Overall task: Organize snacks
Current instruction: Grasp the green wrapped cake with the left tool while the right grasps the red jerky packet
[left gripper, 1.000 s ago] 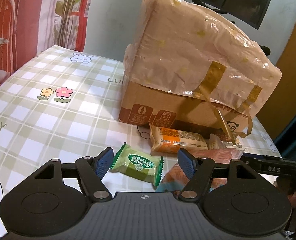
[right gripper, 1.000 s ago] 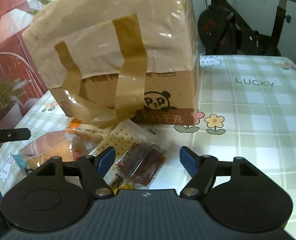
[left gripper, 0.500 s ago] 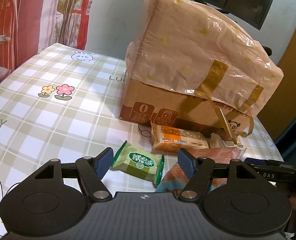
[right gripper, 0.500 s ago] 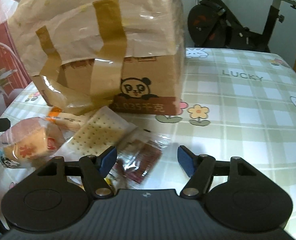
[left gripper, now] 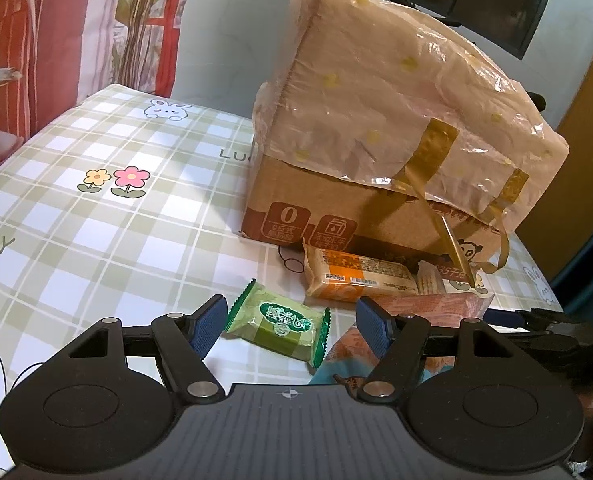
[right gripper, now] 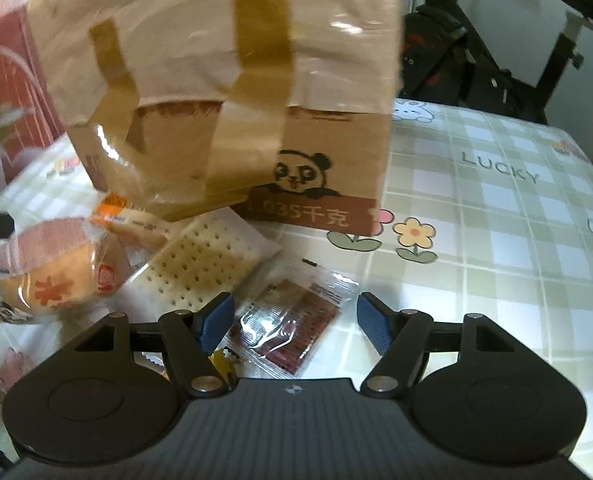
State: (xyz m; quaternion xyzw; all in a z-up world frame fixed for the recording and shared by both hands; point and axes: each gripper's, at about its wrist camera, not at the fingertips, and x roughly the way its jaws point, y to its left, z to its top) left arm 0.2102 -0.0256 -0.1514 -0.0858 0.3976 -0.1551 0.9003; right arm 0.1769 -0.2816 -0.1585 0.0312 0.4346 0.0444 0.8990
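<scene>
My left gripper (left gripper: 292, 320) is open, with a green wrapped snack (left gripper: 278, 326) lying on the table between its fingers. An orange biscuit pack (left gripper: 356, 278) and a pink-wrapped bun (left gripper: 428, 308) lie just beyond. My right gripper (right gripper: 294, 320) is open over a clear packet of dark red snack strips (right gripper: 296, 328). A perforated cracker pack (right gripper: 204, 264) and the bun pack (right gripper: 52, 276) lie to its left. A cardboard box (left gripper: 336, 208) draped with a beige plastic bag (left gripper: 396, 100) stands behind the snacks; it also shows in the right wrist view (right gripper: 328, 176).
The table has a green checked cloth (left gripper: 96, 220) with flowers and rabbits. An exercise bike (right gripper: 496, 52) stands beyond the far edge. A red patterned curtain (left gripper: 36, 40) hangs at the left. The right gripper's tip (left gripper: 536, 316) shows at the right.
The right gripper has moved closer to the box and the snack strips, and the view is blurred by motion. The left gripper has barely moved, staying over the green snack.
</scene>
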